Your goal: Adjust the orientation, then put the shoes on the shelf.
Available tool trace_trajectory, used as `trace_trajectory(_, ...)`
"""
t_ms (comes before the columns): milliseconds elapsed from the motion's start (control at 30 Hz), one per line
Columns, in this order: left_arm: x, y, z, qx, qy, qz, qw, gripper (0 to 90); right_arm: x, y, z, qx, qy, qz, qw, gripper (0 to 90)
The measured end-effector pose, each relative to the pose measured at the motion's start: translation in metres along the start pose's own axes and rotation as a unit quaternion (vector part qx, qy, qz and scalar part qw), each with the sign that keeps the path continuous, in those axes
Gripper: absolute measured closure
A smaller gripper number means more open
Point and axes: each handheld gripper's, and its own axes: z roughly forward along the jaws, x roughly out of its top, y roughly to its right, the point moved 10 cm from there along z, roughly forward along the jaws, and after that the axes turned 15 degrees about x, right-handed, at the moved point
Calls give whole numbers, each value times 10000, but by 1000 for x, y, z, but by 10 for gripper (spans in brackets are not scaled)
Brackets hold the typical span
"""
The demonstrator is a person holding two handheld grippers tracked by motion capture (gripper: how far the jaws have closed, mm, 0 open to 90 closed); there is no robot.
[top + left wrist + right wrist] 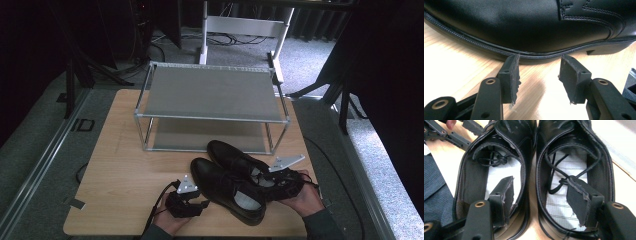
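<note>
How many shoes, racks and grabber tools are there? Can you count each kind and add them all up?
Black leather shoes: 2, one nearer the left gripper and one beside it
Metal two-shelf shoe rack: 1
Handheld grippers: 2, left gripper and right gripper
Total: 5

A light wooden table (120,165) carries a metal rack (212,107) of 2 grey shelves at its far side. In front of the rack, 2 black leather shoes (227,187) lie side by side on the wood, touching.
</note>
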Motion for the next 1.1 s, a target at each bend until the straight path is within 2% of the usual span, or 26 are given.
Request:
trace_trajectory(167, 0, 3, 0, -9, 4, 46, 10000, 507, -5, -1, 5, -58, -305, 49, 9995, 337)
trace_trajectory(367, 1, 5, 1, -52, -1, 66, 10000, 507, -13, 1, 14, -78, -714, 190, 9972, 284)
trace_trajectory(533, 2, 6, 2, -74, 1, 97, 9999, 507, -15, 3, 16, -52, -771, 341, 9964, 268)
trace_trajectory(633, 1, 9, 3, -106, -12, 129, 9999, 507, -17, 4, 17, -21, -854, 526, 9950, 250)
trace_trajectory(933, 2, 13, 3, -140, -10, 153, 9998, 506, -18, 4, 21, -46, -1085, 652, 9919, 270)
trace_trajectory(1100, 4, 18, 7, -136, -8, 197, 9997, 506, -22, 6, 27, -115, -1357, 718, 9881, 348)
